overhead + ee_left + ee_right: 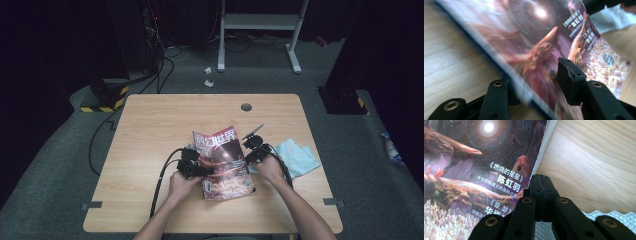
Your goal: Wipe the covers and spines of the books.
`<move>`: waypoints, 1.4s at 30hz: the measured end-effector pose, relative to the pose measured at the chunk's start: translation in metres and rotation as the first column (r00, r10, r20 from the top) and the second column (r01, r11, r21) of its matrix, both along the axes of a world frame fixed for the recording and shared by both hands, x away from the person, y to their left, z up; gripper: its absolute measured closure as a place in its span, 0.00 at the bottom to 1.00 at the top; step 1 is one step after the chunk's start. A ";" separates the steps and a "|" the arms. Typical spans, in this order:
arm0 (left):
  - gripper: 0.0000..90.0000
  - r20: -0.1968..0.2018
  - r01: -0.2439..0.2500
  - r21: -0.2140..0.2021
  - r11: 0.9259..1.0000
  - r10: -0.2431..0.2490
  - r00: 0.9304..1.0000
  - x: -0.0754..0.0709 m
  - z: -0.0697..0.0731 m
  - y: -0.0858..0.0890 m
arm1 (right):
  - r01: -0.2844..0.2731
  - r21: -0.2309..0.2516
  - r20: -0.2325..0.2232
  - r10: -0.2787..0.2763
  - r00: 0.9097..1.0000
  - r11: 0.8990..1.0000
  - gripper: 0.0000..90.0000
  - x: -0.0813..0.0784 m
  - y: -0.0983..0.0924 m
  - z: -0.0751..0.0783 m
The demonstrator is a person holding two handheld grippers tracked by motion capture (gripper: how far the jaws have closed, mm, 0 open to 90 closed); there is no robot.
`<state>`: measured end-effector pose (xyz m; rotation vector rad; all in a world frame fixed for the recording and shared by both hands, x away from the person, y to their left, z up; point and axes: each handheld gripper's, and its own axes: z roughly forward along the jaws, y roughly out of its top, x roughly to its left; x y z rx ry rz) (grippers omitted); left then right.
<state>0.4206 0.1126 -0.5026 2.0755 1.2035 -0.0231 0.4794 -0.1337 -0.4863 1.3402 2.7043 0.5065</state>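
Black jaws of the right claw [540,182] are clenched on the glossy red-and-purple magazine's [224,162] fore edge mid-tabletop [150,130], while the left claw [534,82] grasps its spine, so I'd lift the cover slowly, beside the pale blue cloth [297,157].

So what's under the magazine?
The wooden table lies under the magazine, bare around it. A light blue cloth lies beside its right edge. Whatever sits beneath the middle is covered by the pages.
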 end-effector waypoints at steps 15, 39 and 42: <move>0.77 0.016 -0.037 -0.039 0.999 0.037 0.999 0.002 0.013 0.014 | -0.036 0.062 0.078 0.031 0.996 0.997 0.93 -0.009 -0.006 -0.005; 0.84 0.041 -0.011 -0.065 0.998 0.013 0.999 0.016 0.051 0.026 | -0.125 0.027 0.196 0.117 0.974 0.992 0.81 -0.023 -0.007 -0.009; 0.84 0.057 -0.002 -0.050 0.999 0.005 0.998 0.014 0.059 0.025 | -0.123 0.045 0.215 0.110 0.970 0.991 0.81 -0.026 -0.009 -0.011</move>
